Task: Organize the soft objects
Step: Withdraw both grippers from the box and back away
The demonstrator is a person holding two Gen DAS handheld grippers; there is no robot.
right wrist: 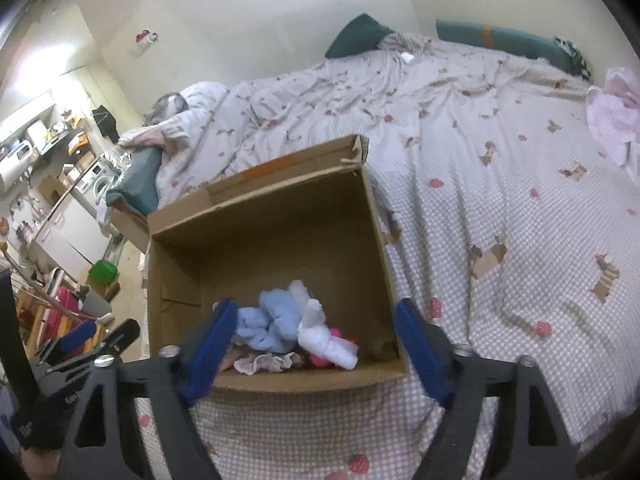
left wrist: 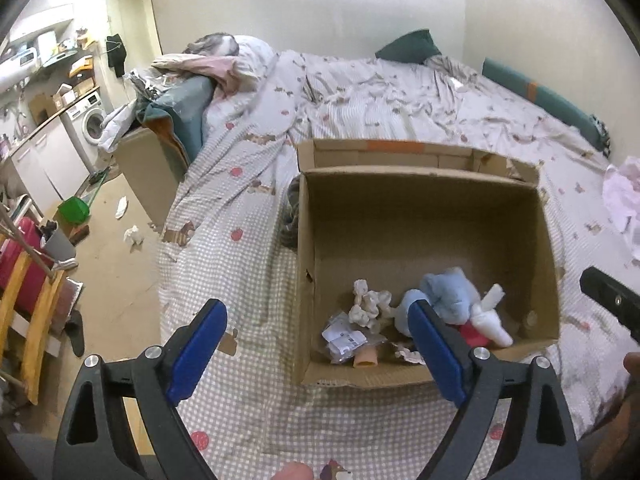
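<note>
A: Soft things lie heaped in the cardboard box (left wrist: pixel 424 216) on the bed (left wrist: pixel 248 392): a pale blue plush bundle (left wrist: pixel 444 292), a white rolled sock (left wrist: pixel 492 320) and a pink piece (right wrist: pixel 324 354) under it, all against the box's near wall.

B: And the claws?

A: Both stand wide with nothing between the pads. The left claw (left wrist: pixel 316 352) hovers above the box's near left corner, the right claw (right wrist: pixel 316 344) above its near wall. I'd judge a drop into the box is just done and the hands are free.

B: So which step is this?

A: Between items, I think. The next move calls for finding another soft thing outside the box. A pink-white cloth (right wrist: pixel 616 116) lies on the bed well beyond the box's right side, and something grey (left wrist: pixel 292 216) sits against the box's left wall, though I can't tell what it is from here.

B: How does the sock lie?

A: Its long axis runs slantwise, one end raised toward the box's far wall, the other low by the near right corner. The blue bundle is a lump with no clear axis.

B: Anything for the reach?

A: The right claw would swing away from the box toward that cloth, then close on a fold.
</note>
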